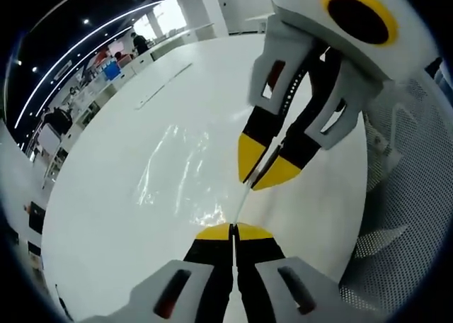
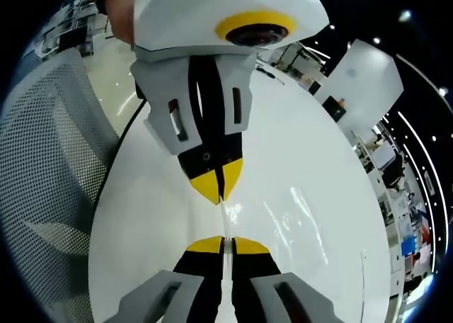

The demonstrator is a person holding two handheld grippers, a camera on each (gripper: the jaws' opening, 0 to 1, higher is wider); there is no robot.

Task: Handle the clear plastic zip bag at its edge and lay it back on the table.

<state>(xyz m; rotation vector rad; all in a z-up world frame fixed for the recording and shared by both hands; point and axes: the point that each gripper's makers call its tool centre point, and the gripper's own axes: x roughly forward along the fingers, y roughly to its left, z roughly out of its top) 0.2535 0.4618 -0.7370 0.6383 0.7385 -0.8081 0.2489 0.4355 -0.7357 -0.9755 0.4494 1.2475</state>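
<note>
Bag: my left gripper [image 1: 233, 232] and right gripper [image 1: 265, 173] each pinch the clear zip bag [image 1: 177, 174] by one edge, above the white table [image 1: 106, 231].
Handling: looks light, limp, slippery; I'd hold the stiffer zip edge.

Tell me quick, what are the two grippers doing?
Left gripper: closed, pinching the edge of the clear zip bag.
Right gripper: closed, pinching the same bag edge.
</note>
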